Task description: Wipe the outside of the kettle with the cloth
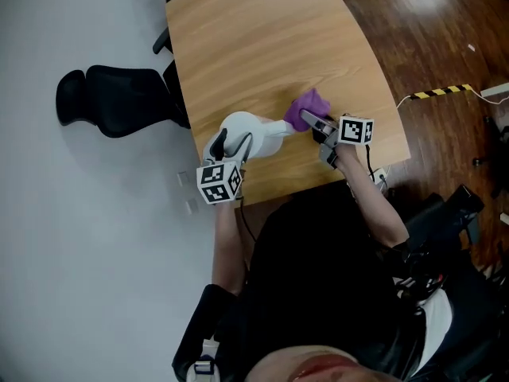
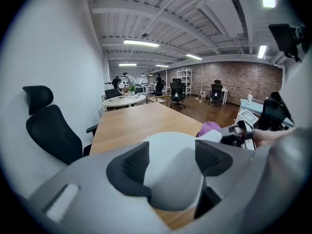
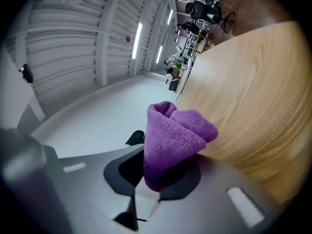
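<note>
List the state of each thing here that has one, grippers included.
left gripper: shut on the kettle.
right gripper: shut on the cloth.
kettle: gripped at one end, cloth touching its other end.
cloth: bunched up, sticking out past the jaws.

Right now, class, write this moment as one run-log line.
left gripper: shut on kettle | right gripper: shut on cloth | cloth: at kettle's end

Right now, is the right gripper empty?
No, the right gripper is shut on the cloth, which bunches up out of its jaws.
</note>
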Demonstrator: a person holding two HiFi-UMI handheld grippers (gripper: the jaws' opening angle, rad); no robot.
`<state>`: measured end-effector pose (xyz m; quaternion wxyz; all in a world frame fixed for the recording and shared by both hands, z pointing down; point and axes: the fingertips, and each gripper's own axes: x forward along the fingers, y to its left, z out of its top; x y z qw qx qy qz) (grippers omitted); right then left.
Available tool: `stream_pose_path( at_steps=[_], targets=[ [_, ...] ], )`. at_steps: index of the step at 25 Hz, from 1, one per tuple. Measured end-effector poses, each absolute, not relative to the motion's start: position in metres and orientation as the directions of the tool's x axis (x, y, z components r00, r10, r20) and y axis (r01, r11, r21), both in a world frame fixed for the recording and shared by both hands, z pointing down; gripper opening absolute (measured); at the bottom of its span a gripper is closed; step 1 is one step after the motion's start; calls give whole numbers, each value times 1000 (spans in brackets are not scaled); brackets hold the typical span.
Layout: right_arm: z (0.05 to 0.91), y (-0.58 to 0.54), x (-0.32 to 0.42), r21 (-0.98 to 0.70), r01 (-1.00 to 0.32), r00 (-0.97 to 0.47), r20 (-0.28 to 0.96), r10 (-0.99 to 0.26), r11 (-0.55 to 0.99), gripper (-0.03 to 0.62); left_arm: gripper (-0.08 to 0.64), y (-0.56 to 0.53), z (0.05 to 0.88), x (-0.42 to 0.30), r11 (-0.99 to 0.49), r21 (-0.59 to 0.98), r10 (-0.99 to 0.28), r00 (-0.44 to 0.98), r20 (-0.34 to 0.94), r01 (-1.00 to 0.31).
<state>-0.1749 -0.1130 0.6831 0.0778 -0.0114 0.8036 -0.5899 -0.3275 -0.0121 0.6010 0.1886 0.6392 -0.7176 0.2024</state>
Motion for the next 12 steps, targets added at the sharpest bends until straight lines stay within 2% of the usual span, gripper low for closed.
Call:
stream_pose_path(
  at_steps=[2,5,6,7,9,12],
  targets=[
    [726,-89,-189,-970,31,-997,-48,-63,242,51,499,-9,605,-325,109,-38,-839,-113,532,-993],
    [807,-59,-194,-983,-138,-990,140,13,118,49,500,-4,612,-324,74,-25,-846,-76,527,-997],
    [816,-58,-192,-976,-177,-983,183,34,126,49,503,-5,615,-324,48,-16,-850,-49,524,-999],
    [810,-63,-192,-969,-183,-981,192,39,164,49,503,-7,618,-325,13,-11,-855,-17,519,-1000],
    [763,-79,-201,-959,-98,-993,110,32,268,49,505,-13,621,-325,-79,-8,-860,64,507,-997],
    [709,-69,-222,-937,20,-990,29,135,349,49,503,-28,623,-327,-210,-5,-843,179,508,-978]
  ],
)
